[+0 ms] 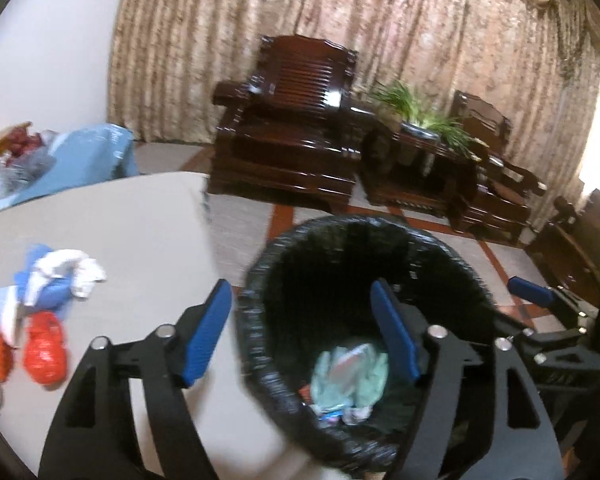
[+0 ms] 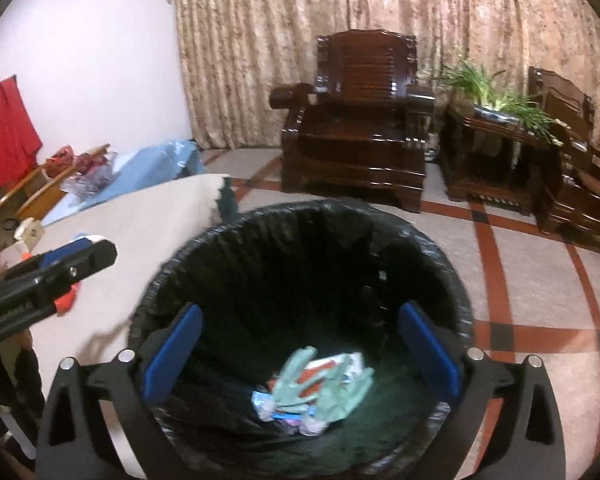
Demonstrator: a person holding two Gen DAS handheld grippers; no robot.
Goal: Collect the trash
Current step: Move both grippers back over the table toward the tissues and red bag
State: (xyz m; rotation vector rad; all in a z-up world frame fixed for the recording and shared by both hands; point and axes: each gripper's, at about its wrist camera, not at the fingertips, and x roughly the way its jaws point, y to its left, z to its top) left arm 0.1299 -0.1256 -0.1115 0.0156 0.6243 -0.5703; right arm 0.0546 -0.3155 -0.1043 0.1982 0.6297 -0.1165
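**Both hand-held grippers empty over the bin; more trash waits on the worktop**

Bin, black liner, stands on the floor just beside the worktop edge. At its bottom: a crumpled pale-green piece on top of a few small wrappers, some white, some red and blue. That part of the job reads as done.

Left hand-held gripper: jaws wide, nothing between the pads. It straddles the bin's near-left rim, one blue pad over the worktop, the other over the bin mouth. Picture is motion-blurred.

Right hand-held gripper: jaws spread very wide, nothing held. Both pads hang over the bin opening, pointing down into it; the green piece lies directly below, between them as seen from that camera.

Still to collect, on the worktop left of the bin:
- white crumpled tissue lying on something blue
- red crinkled wrapper near the front edge
- an orange-and-white item at the far left edge, cut off, cannot identify

Judgement: partway through. Some pieces are binned; at least three remain on the worktop. Next likely step is a reach left for the tissue or red wrapper. More clutter shows further back on the left, too small to tell whether it is trash.
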